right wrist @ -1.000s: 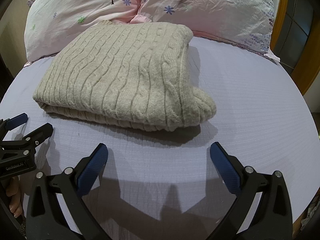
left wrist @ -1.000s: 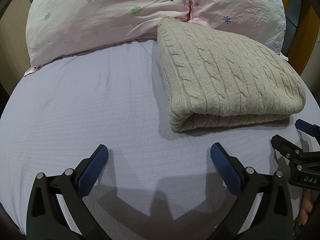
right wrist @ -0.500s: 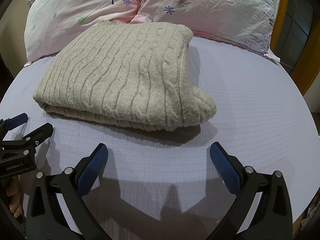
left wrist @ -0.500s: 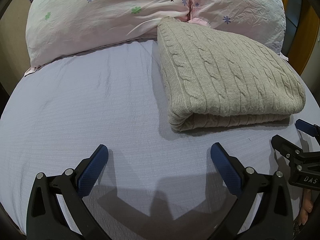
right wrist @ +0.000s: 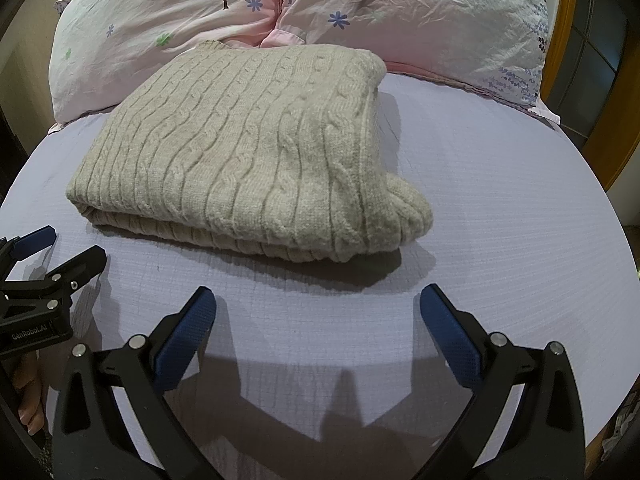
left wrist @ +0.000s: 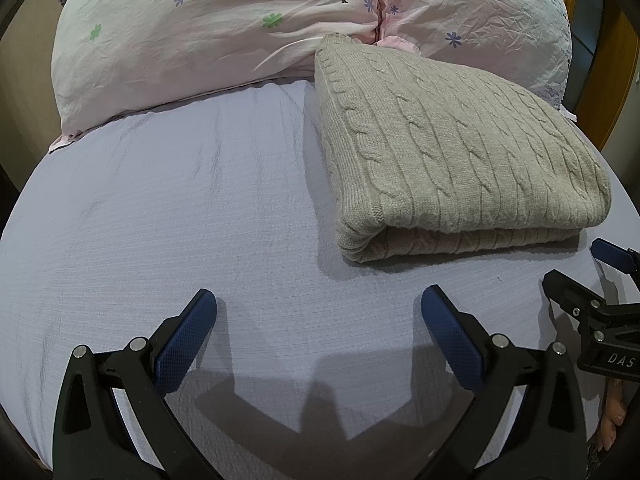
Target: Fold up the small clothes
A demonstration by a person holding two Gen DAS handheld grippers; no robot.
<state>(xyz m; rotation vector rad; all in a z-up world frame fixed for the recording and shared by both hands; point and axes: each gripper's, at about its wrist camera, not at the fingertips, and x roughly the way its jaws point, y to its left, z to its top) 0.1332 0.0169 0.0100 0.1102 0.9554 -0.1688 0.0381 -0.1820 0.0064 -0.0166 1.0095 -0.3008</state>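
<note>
Blue-padded and black-framed, the left gripper [left wrist: 319,304] is hovering low over a lavender bedsheet [left wrist: 168,216], its jaws spread wide and holding nothing. The right gripper [right wrist: 318,304] is doing the same just beside it, fingers gaping apart with only bare sheet between the pads. Each tool is showing at the edge of the other's view, the right one [left wrist: 592,280] poking in from the right side and the left one [right wrist: 52,256] from the left side, both clear of the fabric. Dark shadows of the jaws are falling on the sheet directly beneath them.

Just beyond the fingertips, a beige cable-knit sweater [right wrist: 248,152] is lying folded into a thick rectangle on the bed, untouched by either tool. In the left wrist view the sweater [left wrist: 448,148] is sitting right of centre, its folded edge facing the camera; in the right wrist view it is sitting left of centre, with a rounded roll of knit bulging at its near right corner.

Farther back, two pale pink pillows [left wrist: 208,36] printed with small flowers and a tree are leaning side by side at the head of the bed, the sweater's far edge touching them. A wooden frame [right wrist: 568,48] is showing at the far right.
</note>
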